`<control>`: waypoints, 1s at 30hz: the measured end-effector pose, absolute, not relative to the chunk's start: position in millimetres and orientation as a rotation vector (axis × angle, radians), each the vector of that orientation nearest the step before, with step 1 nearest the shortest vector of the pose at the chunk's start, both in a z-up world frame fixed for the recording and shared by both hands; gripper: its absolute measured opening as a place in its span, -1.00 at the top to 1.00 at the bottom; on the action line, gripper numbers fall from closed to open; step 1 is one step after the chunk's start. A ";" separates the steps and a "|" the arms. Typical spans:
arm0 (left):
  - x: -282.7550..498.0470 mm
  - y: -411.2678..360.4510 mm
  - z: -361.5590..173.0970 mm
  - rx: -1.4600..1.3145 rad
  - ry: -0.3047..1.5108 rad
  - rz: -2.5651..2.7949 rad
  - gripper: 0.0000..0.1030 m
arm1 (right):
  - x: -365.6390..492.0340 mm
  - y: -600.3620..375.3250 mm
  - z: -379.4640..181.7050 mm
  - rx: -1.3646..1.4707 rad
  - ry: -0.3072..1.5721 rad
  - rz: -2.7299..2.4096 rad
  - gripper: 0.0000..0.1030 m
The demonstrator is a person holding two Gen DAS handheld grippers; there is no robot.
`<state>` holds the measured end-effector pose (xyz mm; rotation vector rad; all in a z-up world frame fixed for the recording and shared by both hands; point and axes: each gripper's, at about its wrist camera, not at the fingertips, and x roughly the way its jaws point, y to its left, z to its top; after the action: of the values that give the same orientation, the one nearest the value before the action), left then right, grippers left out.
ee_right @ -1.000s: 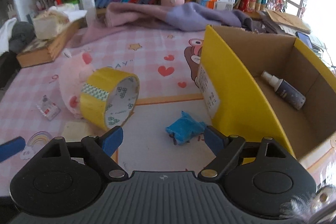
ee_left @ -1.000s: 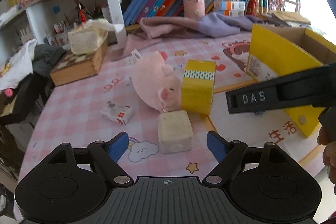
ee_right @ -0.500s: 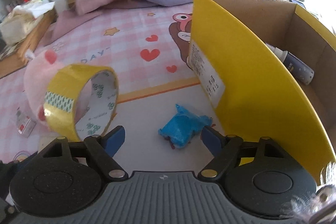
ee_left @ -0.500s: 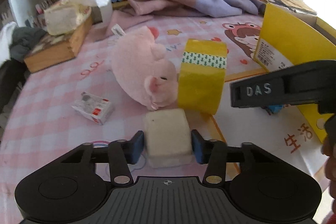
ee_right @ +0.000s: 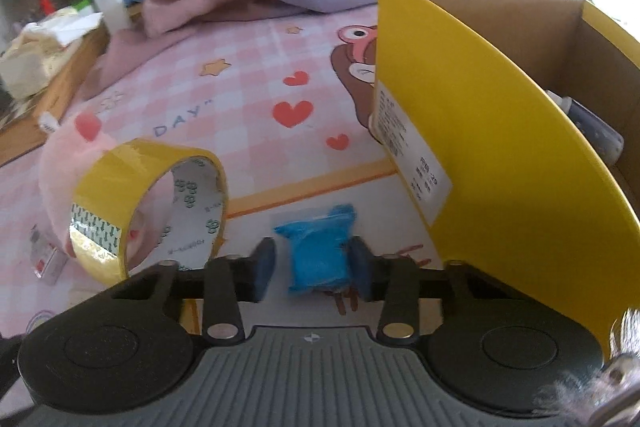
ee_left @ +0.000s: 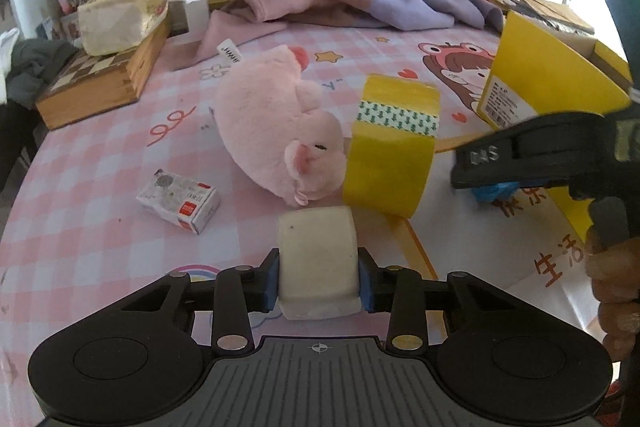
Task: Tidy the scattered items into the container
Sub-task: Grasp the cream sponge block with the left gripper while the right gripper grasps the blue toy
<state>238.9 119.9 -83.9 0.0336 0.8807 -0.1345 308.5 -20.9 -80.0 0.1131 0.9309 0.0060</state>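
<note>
My left gripper (ee_left: 318, 279) is shut on a cream foam block (ee_left: 316, 251) on the pink checked tablecloth, its jaws still closing with both blue pads against the block's sides. My right gripper (ee_right: 310, 267) is closing around a crumpled blue packet (ee_right: 320, 251). Its right pad touches the packet and a thin gap shows at the left pad. The yellow cardboard box (ee_right: 500, 167) stands just right of it, with a spray bottle (ee_right: 592, 127) inside. A yellow tape roll (ee_left: 390, 163) leans on a pink plush pig (ee_left: 268, 131). A small white carton (ee_left: 178, 197) lies to the left.
A wooden chessboard case (ee_left: 100, 83) with a tissue pack (ee_left: 116, 23) on it sits at the far left. A pink and purple cloth (ee_left: 360, 3) lies along the back under the bookshelf. A person's hand (ee_left: 616, 287) holds the right gripper at the right edge.
Both grippers came forward and down. The left jaws closed from wide open onto the cream block. The right jaws narrowed from wide open around the blue packet.
</note>
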 end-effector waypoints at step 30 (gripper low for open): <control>175.0 141.5 -29.0 -0.126 0.808 -0.100 0.37 | 237.6 -22.5 -11.8 -0.061 0.773 0.430 0.49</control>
<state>175.0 141.5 -29.0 -0.1262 0.8084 -0.0999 237.6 -22.5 -11.8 -0.0610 0.7726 0.4297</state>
